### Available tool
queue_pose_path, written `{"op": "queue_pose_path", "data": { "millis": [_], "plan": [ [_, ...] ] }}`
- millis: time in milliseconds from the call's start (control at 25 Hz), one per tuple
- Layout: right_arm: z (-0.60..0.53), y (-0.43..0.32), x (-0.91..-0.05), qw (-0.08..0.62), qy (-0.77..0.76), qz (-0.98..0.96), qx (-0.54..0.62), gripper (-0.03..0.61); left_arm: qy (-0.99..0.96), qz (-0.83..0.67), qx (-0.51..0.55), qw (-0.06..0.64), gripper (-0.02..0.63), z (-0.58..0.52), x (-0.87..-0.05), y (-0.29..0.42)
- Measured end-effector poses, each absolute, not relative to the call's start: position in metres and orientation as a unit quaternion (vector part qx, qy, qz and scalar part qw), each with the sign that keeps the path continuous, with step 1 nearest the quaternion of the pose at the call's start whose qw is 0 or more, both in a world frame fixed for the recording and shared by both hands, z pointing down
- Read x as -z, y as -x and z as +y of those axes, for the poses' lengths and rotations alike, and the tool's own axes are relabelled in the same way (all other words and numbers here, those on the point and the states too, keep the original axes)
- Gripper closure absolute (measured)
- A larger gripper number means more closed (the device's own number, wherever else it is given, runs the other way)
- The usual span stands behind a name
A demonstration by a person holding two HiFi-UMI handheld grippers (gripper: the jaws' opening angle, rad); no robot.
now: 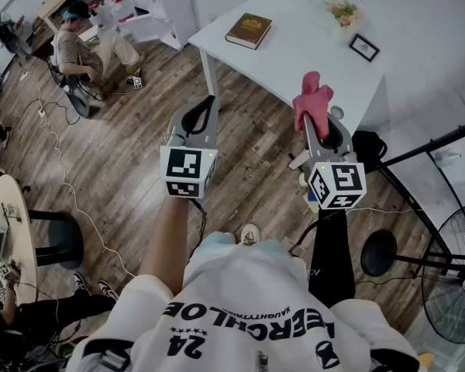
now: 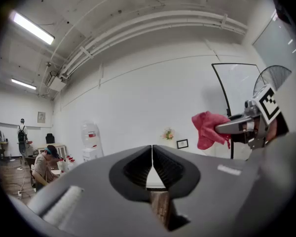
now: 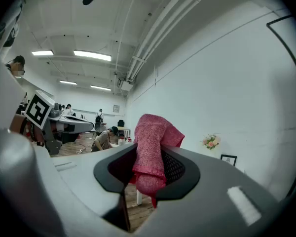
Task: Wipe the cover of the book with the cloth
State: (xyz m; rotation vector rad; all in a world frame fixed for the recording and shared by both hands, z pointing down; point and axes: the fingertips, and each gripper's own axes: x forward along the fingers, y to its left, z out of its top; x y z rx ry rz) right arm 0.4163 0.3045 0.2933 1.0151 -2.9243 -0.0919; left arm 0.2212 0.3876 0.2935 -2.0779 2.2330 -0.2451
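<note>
Book, brown with gilt cover lettering too small to read, flat on white table at 12 o'clock, well apart from both grippers. Red cloth clamped upright in right gripper; left gripper empty, jaws pressed together. "24" legible on white shirt at 6 o'clock; wood-plank floor, framed picture and flowers on table at 1 o'clock, seated person at 10 o'clock, fan at 4 o'clock.

Cover print on book illegibly small
</note>
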Motion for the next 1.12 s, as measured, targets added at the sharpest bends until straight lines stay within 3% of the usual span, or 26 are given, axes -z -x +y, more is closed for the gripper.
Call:
{"op": "queue_pose_path", "data": {
  "millis": [720,1120],
  "plan": [
    [0.405,-0.429,-0.285,0.002,-0.367,-0.93,0.024,0.479,0.7,0.71,0.066,0.044,0.552,0.469,-0.289,-0.217],
    [0.379,-0.425,-0.289,0.002,-0.368,-0.93,0.02,0.479,0.705,0.705,0.069,0.043,0.552,0.436,-0.292,-0.215]
  ]
}}
